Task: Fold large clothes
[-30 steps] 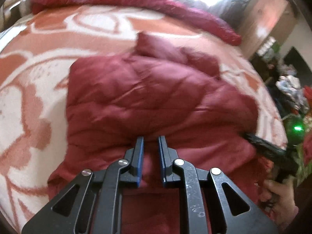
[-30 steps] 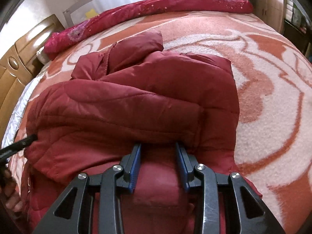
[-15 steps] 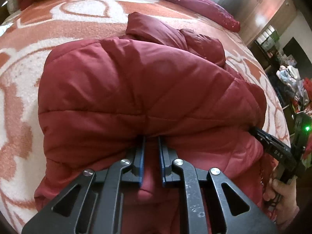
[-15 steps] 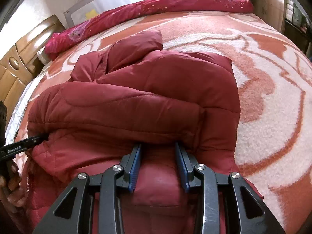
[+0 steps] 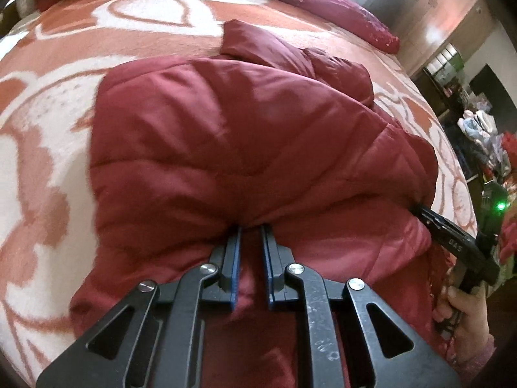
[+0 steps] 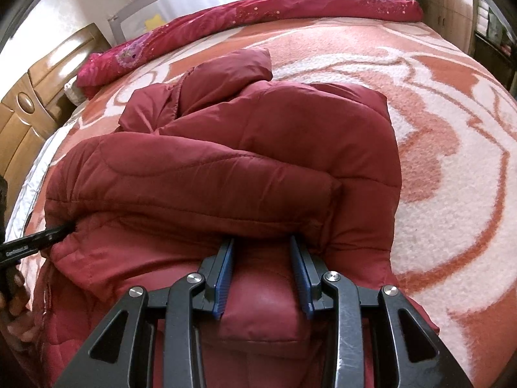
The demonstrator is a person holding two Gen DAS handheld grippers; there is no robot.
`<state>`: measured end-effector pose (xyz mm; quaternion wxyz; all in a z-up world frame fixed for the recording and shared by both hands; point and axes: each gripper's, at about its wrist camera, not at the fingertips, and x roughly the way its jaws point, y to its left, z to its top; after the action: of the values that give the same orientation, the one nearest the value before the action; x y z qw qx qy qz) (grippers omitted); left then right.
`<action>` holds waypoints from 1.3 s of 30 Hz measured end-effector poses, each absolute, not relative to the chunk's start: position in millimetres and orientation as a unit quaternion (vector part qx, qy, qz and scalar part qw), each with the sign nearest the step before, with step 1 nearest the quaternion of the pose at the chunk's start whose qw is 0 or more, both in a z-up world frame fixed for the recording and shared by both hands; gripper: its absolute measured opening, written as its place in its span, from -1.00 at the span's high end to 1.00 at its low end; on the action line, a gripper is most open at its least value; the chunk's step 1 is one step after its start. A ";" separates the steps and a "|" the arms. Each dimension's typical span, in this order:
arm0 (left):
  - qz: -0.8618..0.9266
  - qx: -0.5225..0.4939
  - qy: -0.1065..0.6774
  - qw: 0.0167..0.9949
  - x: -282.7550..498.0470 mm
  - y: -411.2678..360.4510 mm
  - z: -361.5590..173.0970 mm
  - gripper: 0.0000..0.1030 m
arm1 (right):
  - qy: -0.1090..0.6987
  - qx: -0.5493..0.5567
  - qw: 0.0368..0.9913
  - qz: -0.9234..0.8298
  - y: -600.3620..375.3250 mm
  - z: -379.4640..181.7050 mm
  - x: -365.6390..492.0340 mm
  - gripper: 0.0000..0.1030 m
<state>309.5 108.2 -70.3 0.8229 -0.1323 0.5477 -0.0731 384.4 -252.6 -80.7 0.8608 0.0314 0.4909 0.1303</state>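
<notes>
From the left wrist, the left gripper (image 5: 250, 228) has its fingers pinched nearly together on a thin fold of the red padded coat (image 5: 245, 135), which lies doubled over on the patterned blanket (image 5: 48, 161) covering the bed. The fold bulges up just ahead of the fingertips. At the right edge the right gripper (image 5: 420, 210) bites into the same folded edge, a hand (image 5: 465, 307) behind it.

From the right wrist, that gripper's blue pads (image 6: 226, 274) stand wider apart, clamped on a thick wad of the coat (image 6: 258, 168). The collar end sticks out toward the red quilt (image 6: 258, 13) at the far side. The left gripper (image 6: 69, 226) shows at the left, nosed into the hem.

To my eye the lifted half is being laid onto the lower half. Doing it well probably means lowering both corners level, keeping the edge taut between them so the padding doesn't bunch, lining the edges up, and letting go only once the fold rests flat.
</notes>
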 end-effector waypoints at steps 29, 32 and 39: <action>-0.011 -0.169 0.516 0.840 145.4 156.7 -36.0 0.16 | 0.500 0.113 0.845 0.151 -334.5 -30.0 206.4 -0.36; 0.000 -0.186 0.515 0.837 121.8 172.8 -36.2 -0.08 | 0.494 0.116 0.850 0.140 -349.4 -26.7 191.8 -0.41; 0.010 -0.191 0.522 0.831 92.0 192.5 -39.8 -0.11 | 0.500 0.137 0.849 0.102 -388.4 -31.2 167.5 -0.43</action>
<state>92.0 192.5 -39.8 0.8309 -0.1912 0.5224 0.0103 167.5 -388.4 -31.2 0.8492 0.1371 0.4997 0.1019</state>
